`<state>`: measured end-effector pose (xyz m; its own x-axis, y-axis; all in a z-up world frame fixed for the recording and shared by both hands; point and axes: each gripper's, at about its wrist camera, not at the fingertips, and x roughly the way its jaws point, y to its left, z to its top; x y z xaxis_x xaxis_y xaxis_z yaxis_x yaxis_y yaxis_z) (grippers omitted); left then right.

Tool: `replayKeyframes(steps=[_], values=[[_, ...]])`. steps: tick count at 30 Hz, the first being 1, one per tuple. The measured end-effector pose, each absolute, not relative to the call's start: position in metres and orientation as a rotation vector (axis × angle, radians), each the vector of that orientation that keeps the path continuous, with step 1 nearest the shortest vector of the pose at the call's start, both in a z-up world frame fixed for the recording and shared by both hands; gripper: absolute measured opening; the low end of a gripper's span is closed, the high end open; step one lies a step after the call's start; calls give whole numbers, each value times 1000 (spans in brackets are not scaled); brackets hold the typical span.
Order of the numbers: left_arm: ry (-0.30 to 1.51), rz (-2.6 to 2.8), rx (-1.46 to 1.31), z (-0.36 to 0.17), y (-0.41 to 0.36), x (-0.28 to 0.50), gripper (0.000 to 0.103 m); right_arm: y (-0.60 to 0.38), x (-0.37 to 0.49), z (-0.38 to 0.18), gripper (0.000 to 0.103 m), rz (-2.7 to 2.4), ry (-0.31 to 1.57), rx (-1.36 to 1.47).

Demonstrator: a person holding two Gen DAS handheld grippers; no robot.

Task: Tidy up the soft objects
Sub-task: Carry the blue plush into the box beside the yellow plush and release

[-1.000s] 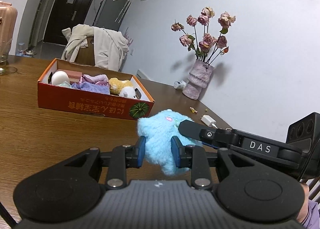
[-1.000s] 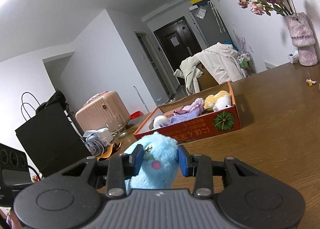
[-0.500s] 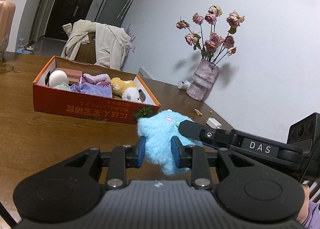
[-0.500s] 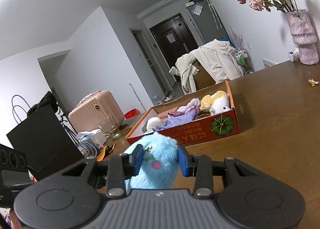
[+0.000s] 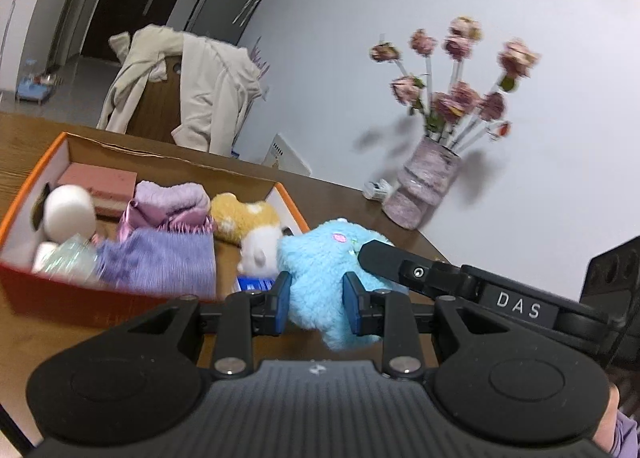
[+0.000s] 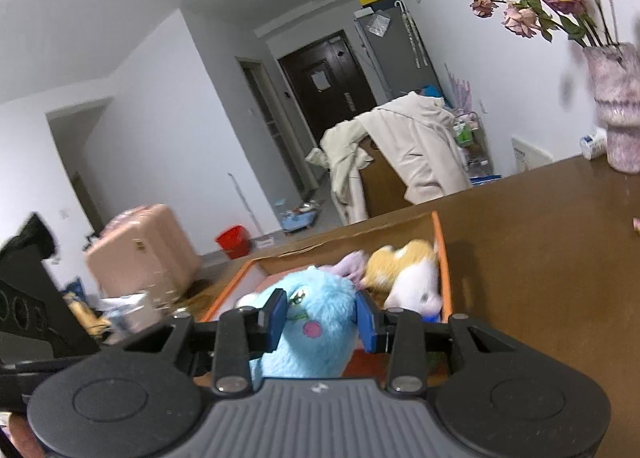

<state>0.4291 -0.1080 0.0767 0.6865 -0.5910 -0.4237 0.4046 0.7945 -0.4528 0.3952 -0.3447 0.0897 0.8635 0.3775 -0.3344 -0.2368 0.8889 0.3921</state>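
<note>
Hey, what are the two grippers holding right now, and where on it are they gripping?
Both hold the blue plush toy: left gripper pinches its lower body, right gripper its head at the cheeks.

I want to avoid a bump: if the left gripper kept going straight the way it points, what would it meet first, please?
Probably the orange box: the left gripper, shut on the blue plush toy, points at its near right corner, with the yellow-and-white plush just inside. Depth is uncertain.

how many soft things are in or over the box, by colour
blue: 1, plush held by both tools
purple: 2, towel and cloth
yellow-white: 1, plush
white: 1, ball
pink: 1, sponge
total: 6
</note>
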Motion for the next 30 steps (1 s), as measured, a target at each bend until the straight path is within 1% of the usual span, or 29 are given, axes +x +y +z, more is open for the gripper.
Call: replayKeyframes(steps=[3, 7, 11, 15, 21, 25, 30], values=[[629, -545, -356, 66, -112, 471, 28, -337, 437, 88, 36, 291, 453, 300], [698, -509, -407, 38, -109, 524, 28, -333, 499, 71, 36, 275, 547, 297], [750, -450, -368, 20, -104, 555, 27, -324, 551, 47, 36, 304, 656, 292], [767, -426, -243, 13, -106, 564, 27, -311, 577, 35, 36, 311, 716, 225], [782, -402, -214, 2, -103, 565, 27, -303, 596, 19, 37, 367, 817, 252], [780, -391, -216, 5, -99, 563, 27, -308, 597, 17, 36, 385, 828, 268], [731, -380, -164, 23, -93, 549, 28, -306, 590, 24, 39, 339, 823, 210]])
